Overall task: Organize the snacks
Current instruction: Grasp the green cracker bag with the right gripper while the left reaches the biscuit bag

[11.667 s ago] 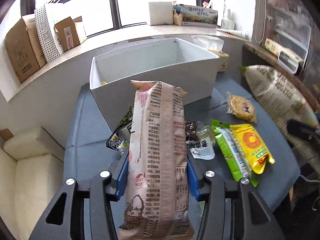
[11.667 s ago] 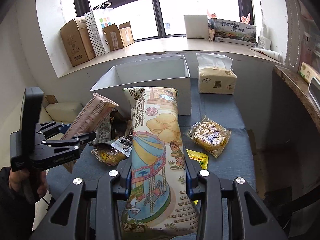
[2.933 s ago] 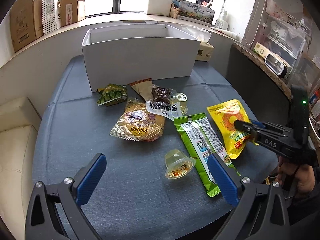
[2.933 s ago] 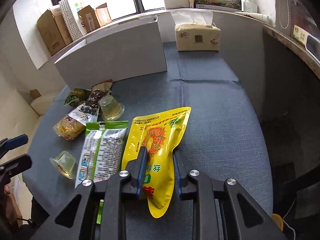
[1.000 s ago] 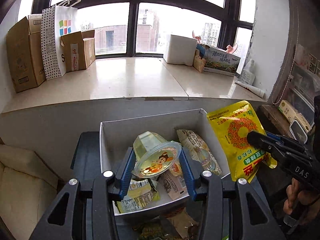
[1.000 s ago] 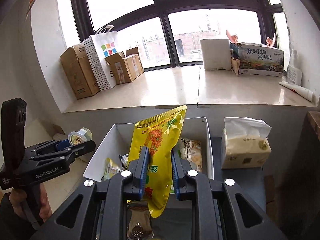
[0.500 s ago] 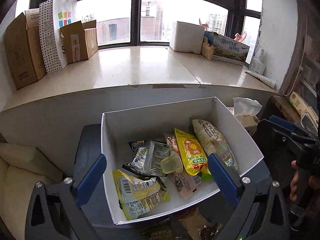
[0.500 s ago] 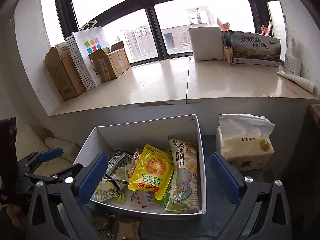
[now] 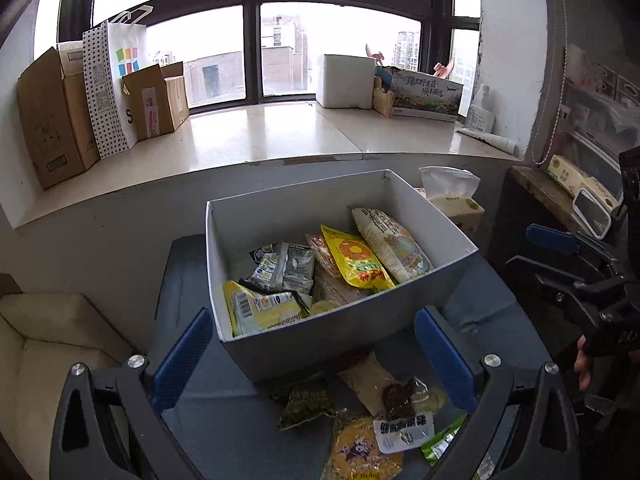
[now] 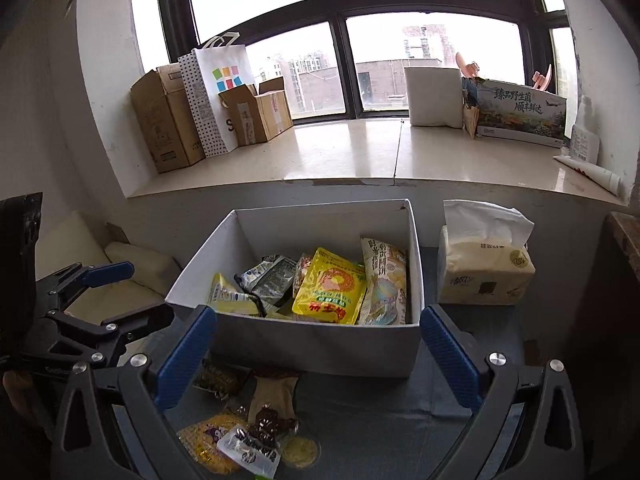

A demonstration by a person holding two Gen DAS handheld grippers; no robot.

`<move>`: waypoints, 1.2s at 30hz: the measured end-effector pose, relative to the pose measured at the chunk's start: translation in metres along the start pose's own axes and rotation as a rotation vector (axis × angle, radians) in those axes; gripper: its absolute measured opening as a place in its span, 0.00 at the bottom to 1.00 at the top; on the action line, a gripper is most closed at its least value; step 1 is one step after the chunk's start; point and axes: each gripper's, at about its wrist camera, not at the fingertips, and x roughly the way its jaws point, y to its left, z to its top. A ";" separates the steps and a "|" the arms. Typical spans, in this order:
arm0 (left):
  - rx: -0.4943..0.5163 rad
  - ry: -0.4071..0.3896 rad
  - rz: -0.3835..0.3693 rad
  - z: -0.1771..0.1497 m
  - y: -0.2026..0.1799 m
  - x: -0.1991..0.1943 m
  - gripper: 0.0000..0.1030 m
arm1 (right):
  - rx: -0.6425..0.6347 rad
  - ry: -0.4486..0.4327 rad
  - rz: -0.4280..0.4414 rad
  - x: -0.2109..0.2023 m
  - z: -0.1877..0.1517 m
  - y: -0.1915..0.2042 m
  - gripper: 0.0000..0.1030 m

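Note:
A white box (image 9: 440, 280) (image 10: 320, 344) on the blue-grey table holds several snack packs, among them a yellow pouch (image 9: 356, 260) (image 10: 330, 286) and a tall biscuit bag (image 9: 390, 242) (image 10: 384, 276). My left gripper (image 9: 314, 356) is open and empty, above the box's near wall. My right gripper (image 10: 318, 354) is open and empty, also at the near wall. Each gripper shows in the other view: the right one (image 9: 568, 264), the left one (image 10: 120, 296). Loose snacks lie in front of the box: a green pack (image 9: 306, 402), a yellow bag (image 9: 360, 452) (image 10: 208, 448), a jelly cup (image 10: 300, 450).
A tissue pack (image 10: 484, 268) (image 9: 452, 196) stands right of the box. The window sill (image 9: 260, 140) behind carries cardboard boxes (image 9: 52, 116) and a dotted paper bag (image 9: 112, 84). A cream cushion (image 9: 40, 344) lies left of the table. A dark counter (image 9: 552, 196) stands at the right.
Both grippers have pulled back a little from the box and stay open. The box looks slightly farther and lower in both views; loose snacks in front come into sight.

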 end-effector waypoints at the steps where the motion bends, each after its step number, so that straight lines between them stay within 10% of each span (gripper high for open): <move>1: -0.003 -0.003 0.002 -0.008 -0.002 -0.009 1.00 | 0.005 -0.004 0.007 -0.008 -0.009 0.001 1.00; 12: -0.091 0.023 -0.080 -0.103 -0.010 -0.066 1.00 | 0.044 0.068 0.002 -0.047 -0.124 0.010 1.00; 29: -0.090 0.087 -0.043 -0.133 -0.009 -0.054 1.00 | -0.145 0.391 -0.187 0.015 -0.205 0.067 1.00; 33: -0.086 0.102 -0.038 -0.138 -0.008 -0.051 1.00 | -0.088 0.392 -0.175 0.016 -0.207 0.056 0.68; 36: -0.082 0.109 -0.037 -0.139 -0.009 -0.048 1.00 | -0.077 0.394 -0.162 0.015 -0.208 0.051 0.65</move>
